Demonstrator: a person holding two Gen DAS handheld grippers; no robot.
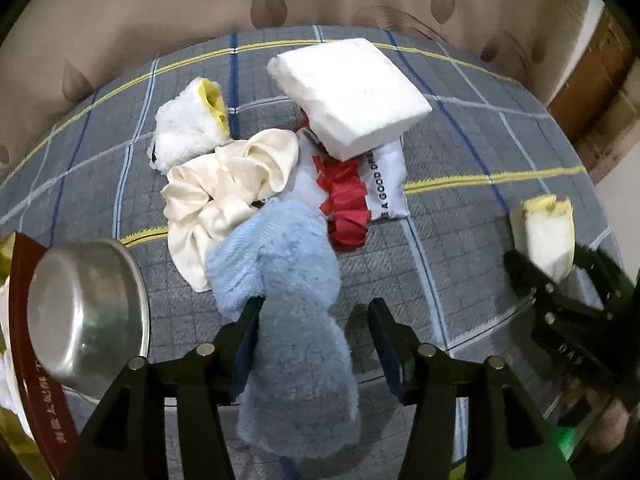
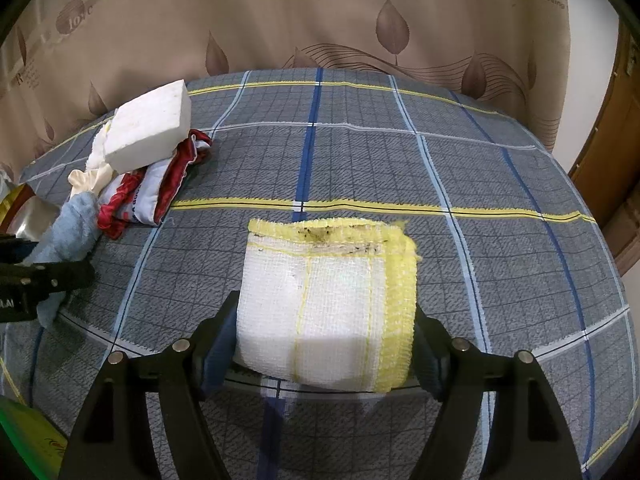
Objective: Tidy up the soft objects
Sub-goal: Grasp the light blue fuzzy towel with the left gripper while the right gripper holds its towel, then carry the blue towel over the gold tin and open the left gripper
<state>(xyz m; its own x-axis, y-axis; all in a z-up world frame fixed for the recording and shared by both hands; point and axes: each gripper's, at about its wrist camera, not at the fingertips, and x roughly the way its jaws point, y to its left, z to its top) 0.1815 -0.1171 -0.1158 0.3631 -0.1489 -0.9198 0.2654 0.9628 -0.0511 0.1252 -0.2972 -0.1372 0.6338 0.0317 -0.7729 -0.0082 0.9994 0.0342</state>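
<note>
Cloth (image 2: 332, 312) hides R fingers (image 2: 218, 336) pads, grip unclear; L fingers (image 1: 384, 328) apart round blue towel (image 1: 292, 280).

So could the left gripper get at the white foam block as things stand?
Probably not straight away: the left gripper has the blue towel between its fingers, and the white foam block lies beyond the cloth pile.

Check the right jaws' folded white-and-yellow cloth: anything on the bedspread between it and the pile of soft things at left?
Nothing visible. The folded white-and-yellow mesh cloth sits between the right gripper's jaws; only bare grey plaid bedspread stretches to the pile around the white foam block. The left gripper, with the light-blue fluffy towel, is at the pile's near end.
</note>
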